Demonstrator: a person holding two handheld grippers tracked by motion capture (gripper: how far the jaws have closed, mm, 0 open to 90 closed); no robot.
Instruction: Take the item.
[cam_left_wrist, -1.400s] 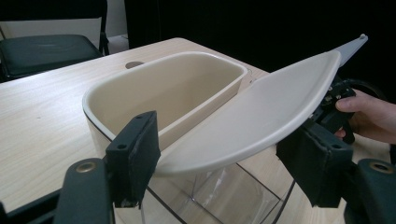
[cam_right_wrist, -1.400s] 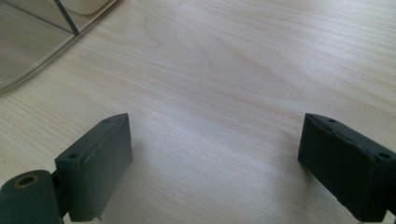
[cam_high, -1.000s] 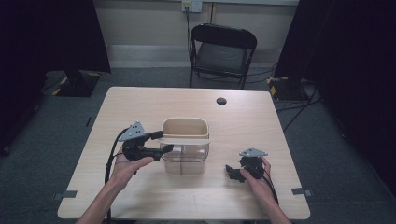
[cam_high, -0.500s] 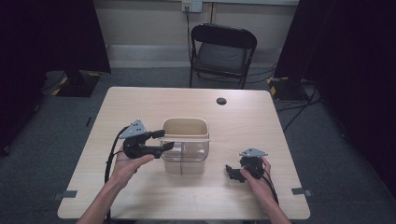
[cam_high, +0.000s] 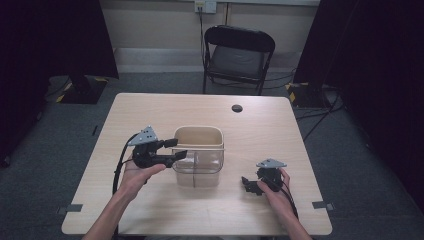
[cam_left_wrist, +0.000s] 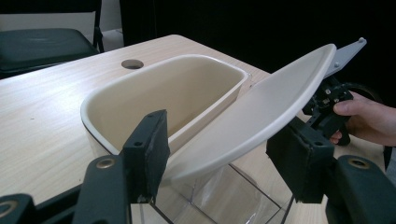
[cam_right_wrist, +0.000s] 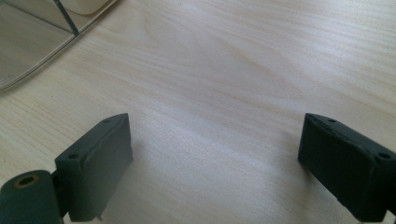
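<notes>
A clear plastic container (cam_high: 197, 167) with a cream top rim (cam_left_wrist: 116, 88) stands mid-table. Its cream lid (cam_left_wrist: 275, 100) is tilted up at an angle over the opening. My left gripper (cam_high: 178, 148) is at the container's left side. Its jaws have just been closing with the lid's edge between them, and in the left gripper view (cam_left_wrist: 222, 158) both pads rest against the lid. To the right of the container, low over the bare wood, my right gripper (cam_high: 248, 184) is held with its jaws (cam_right_wrist: 215, 158) wide open and nothing between them; it also appears past the lid (cam_left_wrist: 327, 100).
A black folding chair (cam_high: 239, 55) stands behind the table (cam_high: 150, 110). A dark round cable hole (cam_high: 237, 108) sits near the table's far edge. Dark curtains hang on both sides. Bare wood lies in front of and to the right of the container.
The left gripper's jaws have drawn closer together at the container's left rim. Both hands have stayed where they were.
</notes>
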